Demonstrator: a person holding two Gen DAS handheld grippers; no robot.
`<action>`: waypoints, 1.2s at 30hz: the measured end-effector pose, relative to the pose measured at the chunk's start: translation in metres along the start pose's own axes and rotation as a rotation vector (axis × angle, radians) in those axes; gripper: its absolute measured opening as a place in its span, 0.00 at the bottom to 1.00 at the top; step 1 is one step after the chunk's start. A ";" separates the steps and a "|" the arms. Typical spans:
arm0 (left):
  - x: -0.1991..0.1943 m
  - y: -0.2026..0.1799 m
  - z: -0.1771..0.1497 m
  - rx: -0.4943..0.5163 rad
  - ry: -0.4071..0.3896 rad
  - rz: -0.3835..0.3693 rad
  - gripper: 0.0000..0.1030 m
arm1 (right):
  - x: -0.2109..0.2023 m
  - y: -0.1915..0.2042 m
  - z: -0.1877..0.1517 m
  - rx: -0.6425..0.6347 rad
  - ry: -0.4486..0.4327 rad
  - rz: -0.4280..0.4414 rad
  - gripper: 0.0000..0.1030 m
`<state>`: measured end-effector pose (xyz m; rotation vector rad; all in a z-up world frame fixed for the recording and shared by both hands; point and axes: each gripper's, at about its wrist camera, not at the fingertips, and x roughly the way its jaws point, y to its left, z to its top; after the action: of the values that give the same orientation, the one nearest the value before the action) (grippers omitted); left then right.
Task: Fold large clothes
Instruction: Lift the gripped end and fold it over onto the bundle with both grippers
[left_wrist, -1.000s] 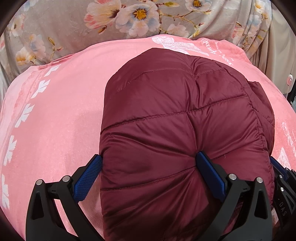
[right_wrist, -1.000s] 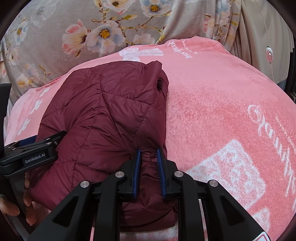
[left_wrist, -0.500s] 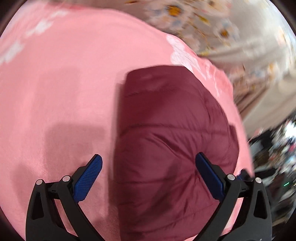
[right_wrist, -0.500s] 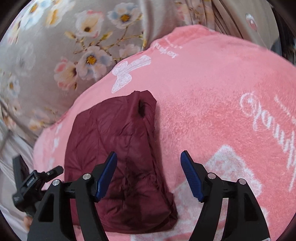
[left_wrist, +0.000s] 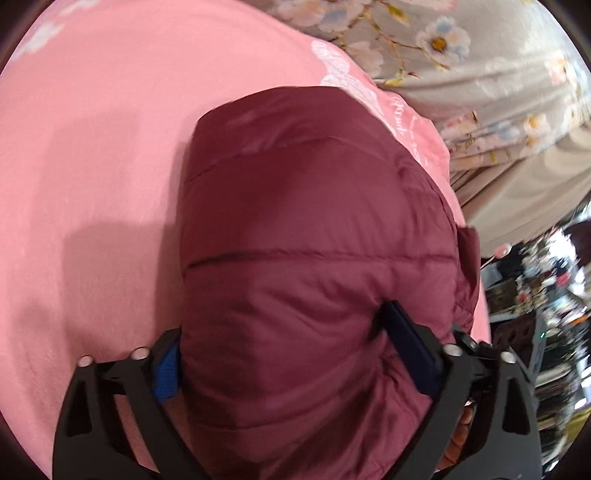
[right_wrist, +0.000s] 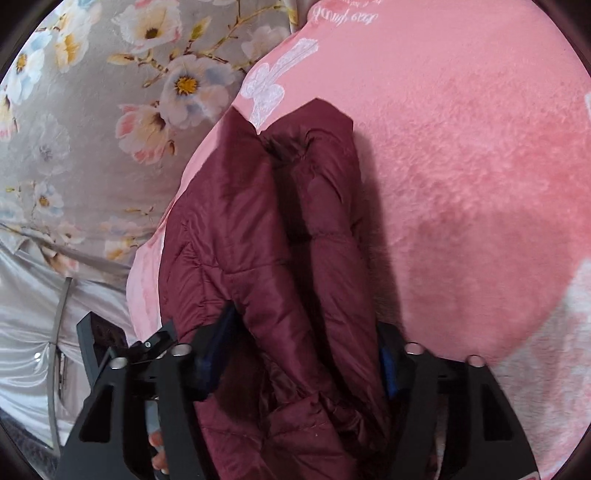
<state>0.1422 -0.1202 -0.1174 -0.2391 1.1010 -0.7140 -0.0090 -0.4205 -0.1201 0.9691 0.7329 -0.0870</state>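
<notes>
A folded maroon quilted puffer jacket (left_wrist: 317, 240) lies on a pink plush blanket (left_wrist: 92, 147). My left gripper (left_wrist: 284, 354) has its jaws wide apart, one finger on each side of the jacket's near end, the bundle bulging between them. In the right wrist view the jacket (right_wrist: 266, 240) shows its stacked folded layers edge-on. My right gripper (right_wrist: 299, 362) also has its jaws wide apart around the jacket's near end. Whether either gripper presses on the jacket is unclear.
The pink blanket (right_wrist: 461, 147) has white print and covers the bed. A grey floral sheet (right_wrist: 92, 110) lies past its edge and shows in the left wrist view (left_wrist: 461, 55). A cluttered room area (left_wrist: 546, 314) shows at far right. A grey garment (right_wrist: 26, 314) is at left.
The right gripper let go of the jacket's fold and opened wide, then came back around the jacket's end. The left gripper stayed wide, swung aside, then closed in on the bundle. Both views have rotated.
</notes>
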 end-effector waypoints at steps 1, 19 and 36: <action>-0.004 -0.004 0.001 0.022 -0.009 0.019 0.75 | -0.003 0.007 0.000 -0.027 -0.012 -0.017 0.36; -0.194 -0.089 0.053 0.409 -0.464 0.080 0.46 | -0.086 0.211 0.009 -0.501 -0.402 0.065 0.22; -0.203 -0.019 0.130 0.464 -0.566 0.292 0.46 | 0.027 0.289 0.033 -0.630 -0.357 0.073 0.22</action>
<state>0.1956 -0.0276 0.0996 0.1153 0.3999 -0.5694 0.1387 -0.2710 0.0828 0.3591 0.3540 0.0357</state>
